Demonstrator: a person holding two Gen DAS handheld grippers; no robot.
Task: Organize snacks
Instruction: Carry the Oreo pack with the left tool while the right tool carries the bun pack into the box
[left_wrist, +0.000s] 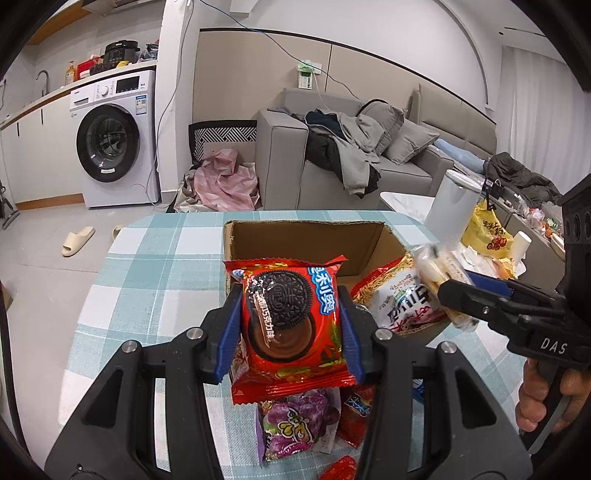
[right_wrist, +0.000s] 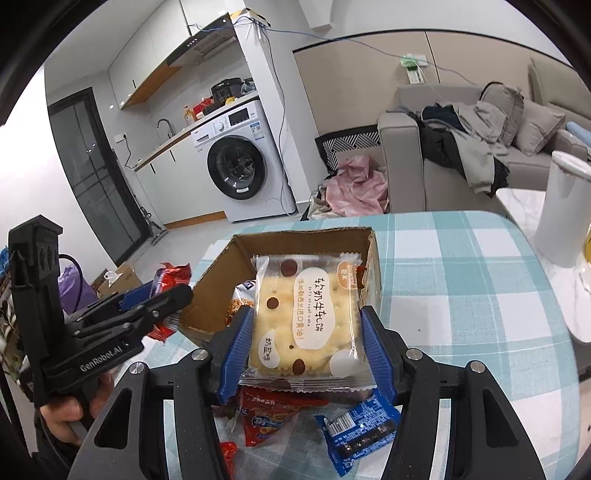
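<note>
My left gripper (left_wrist: 291, 325) is shut on a red Oreo packet (left_wrist: 291, 328) and holds it above the table, just in front of the open cardboard box (left_wrist: 295, 236). My right gripper (right_wrist: 306, 343) is shut on a clear nougat cracker packet (right_wrist: 308, 321) and holds it near the box's (right_wrist: 306, 236) front edge. A white and red noodle snack bag (left_wrist: 399, 295) lies in the box. The right gripper also shows in the left wrist view (left_wrist: 443, 284), and the left gripper in the right wrist view (right_wrist: 166, 295).
Loose snacks lie on the checked tablecloth (left_wrist: 147, 280): a purple grape packet (left_wrist: 295, 424), red packets (right_wrist: 266, 417) and a blue packet (right_wrist: 358, 424). A white canister (right_wrist: 565, 214) stands at the table's right. A sofa (left_wrist: 369, 155) and washing machine (left_wrist: 114, 136) are behind.
</note>
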